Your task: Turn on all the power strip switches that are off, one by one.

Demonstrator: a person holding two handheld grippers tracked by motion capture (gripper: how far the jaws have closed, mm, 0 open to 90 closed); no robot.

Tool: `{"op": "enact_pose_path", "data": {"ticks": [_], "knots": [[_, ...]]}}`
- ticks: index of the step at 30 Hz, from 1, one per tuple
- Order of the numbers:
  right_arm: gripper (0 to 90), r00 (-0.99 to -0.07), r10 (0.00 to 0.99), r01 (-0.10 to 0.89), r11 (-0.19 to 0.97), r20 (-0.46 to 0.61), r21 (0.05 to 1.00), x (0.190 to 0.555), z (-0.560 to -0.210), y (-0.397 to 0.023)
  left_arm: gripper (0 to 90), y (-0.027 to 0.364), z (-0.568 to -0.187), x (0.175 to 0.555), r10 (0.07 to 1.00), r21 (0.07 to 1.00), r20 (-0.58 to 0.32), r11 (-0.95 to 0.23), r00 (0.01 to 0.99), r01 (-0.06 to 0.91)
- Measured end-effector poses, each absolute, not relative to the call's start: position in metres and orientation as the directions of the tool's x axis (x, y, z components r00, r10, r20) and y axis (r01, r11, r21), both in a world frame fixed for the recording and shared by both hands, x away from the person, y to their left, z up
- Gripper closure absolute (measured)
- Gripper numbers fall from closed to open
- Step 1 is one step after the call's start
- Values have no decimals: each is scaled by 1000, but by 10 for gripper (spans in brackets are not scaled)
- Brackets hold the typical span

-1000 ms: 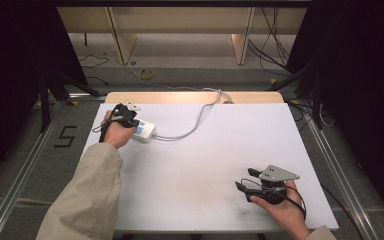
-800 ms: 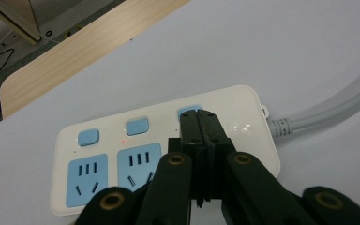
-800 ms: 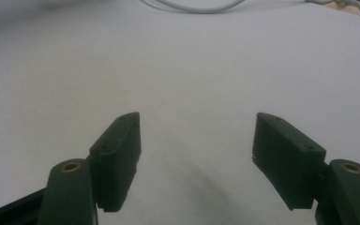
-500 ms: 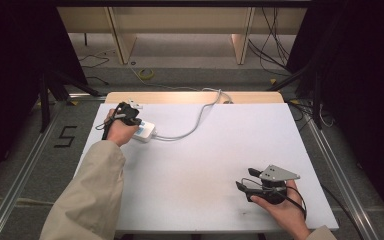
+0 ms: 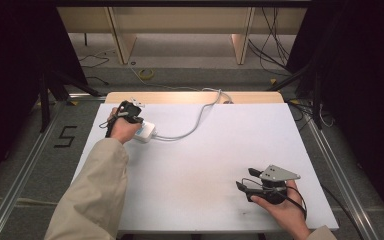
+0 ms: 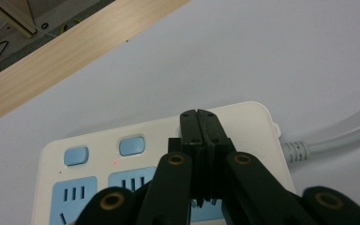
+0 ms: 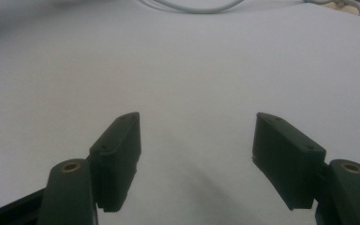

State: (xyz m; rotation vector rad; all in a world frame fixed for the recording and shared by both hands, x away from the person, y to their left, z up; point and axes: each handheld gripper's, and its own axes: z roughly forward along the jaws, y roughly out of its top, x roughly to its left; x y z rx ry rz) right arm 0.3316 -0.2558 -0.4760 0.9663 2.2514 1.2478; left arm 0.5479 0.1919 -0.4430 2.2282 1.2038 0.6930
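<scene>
White power strip [image 6: 159, 154] near the table's far left corner: we press our pinched-shut left gripper [image 6: 200, 123] squarely on its switch, right gripper [image 7: 197, 159] idling wide.

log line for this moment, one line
left tongs: shut, tips over power strip | right tongs: open, nothing between | table: strip at far left

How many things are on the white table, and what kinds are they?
Power strip: 1
Cord: 1
Tongs: 2, the left tongs closed over the power strip, the right tongs open over the table
Total: 4
</scene>
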Motion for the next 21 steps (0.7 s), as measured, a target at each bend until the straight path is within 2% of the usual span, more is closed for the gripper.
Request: {"op": "enact_pose_path", "data": {"ticks": [21], "knots": [[336,-691,722,378,369,-6,850,331,-476,-255,898,195,-452,560,880,653,160,-434,448,620]]}}
